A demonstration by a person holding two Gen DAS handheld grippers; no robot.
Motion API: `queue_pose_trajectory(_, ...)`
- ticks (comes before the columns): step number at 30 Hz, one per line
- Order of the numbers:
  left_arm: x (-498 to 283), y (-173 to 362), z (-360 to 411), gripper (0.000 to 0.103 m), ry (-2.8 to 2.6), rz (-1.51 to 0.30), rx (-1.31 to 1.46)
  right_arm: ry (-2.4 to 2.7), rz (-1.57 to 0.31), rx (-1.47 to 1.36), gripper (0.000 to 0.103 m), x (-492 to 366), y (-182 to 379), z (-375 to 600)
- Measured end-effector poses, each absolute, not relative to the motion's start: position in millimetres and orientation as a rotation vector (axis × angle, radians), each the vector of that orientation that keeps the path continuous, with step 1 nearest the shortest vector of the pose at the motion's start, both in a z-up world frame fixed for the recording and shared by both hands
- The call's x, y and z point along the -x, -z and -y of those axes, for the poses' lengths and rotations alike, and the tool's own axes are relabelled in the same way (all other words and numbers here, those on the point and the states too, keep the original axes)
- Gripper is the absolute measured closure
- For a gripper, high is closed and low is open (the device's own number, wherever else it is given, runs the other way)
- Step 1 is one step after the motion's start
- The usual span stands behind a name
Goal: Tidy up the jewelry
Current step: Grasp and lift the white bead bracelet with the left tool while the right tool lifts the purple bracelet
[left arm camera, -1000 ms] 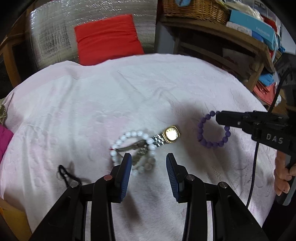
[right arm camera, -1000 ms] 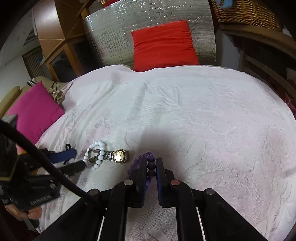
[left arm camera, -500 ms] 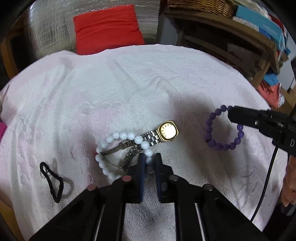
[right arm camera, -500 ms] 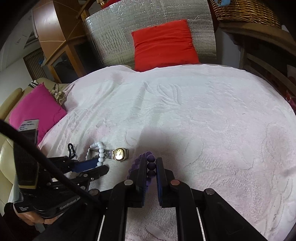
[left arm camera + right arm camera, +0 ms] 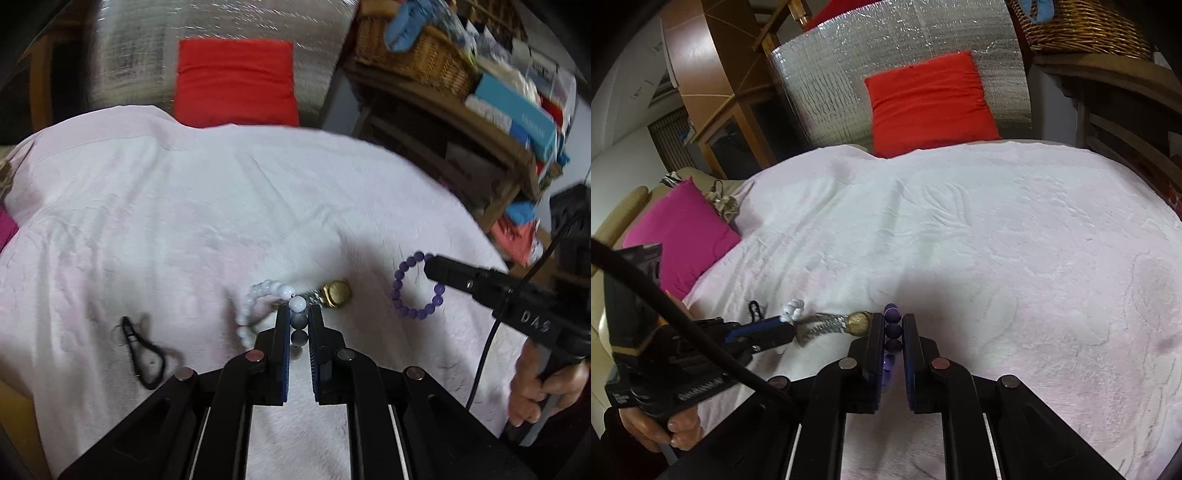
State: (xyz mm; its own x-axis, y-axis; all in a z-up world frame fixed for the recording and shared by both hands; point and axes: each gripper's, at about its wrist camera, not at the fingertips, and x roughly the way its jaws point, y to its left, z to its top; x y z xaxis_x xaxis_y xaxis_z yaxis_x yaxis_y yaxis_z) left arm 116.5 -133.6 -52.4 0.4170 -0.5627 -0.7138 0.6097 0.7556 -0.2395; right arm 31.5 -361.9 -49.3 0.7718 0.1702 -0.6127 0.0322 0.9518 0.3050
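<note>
Lifting now looks risky; left tongs (image 5: pixel 298 325) pinch the white bead bracelet (image 5: pixel 258 310), tangled with the gold watch (image 5: pixel 335 293) at their 1 o'clock, so it may drag; right tongs (image 5: pixel 892 332) pinch the purple bracelet (image 5: pixel 417 286) on the bed (image 5: pixel 184 206).

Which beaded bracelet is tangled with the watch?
The white bead bracelet, gripped by the left gripper; the purple bead bracelet lies apart from the watch.

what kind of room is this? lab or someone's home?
Most likely a home living room or bedroom, not a lab: a pink textured bedspread covers the work surface, a red cushion and magenta cushion lie around it, and a wicker basket tops a cluttered wooden shelf.
</note>
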Motion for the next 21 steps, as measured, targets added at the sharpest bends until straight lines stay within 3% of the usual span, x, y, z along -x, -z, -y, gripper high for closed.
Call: queue_pose_trajectory(21, -118, 23, 59, 0.093, 0.599, -0.769, 0.015, -0.217, -0.607, -0.342, 0.093, -31, 33, 298)
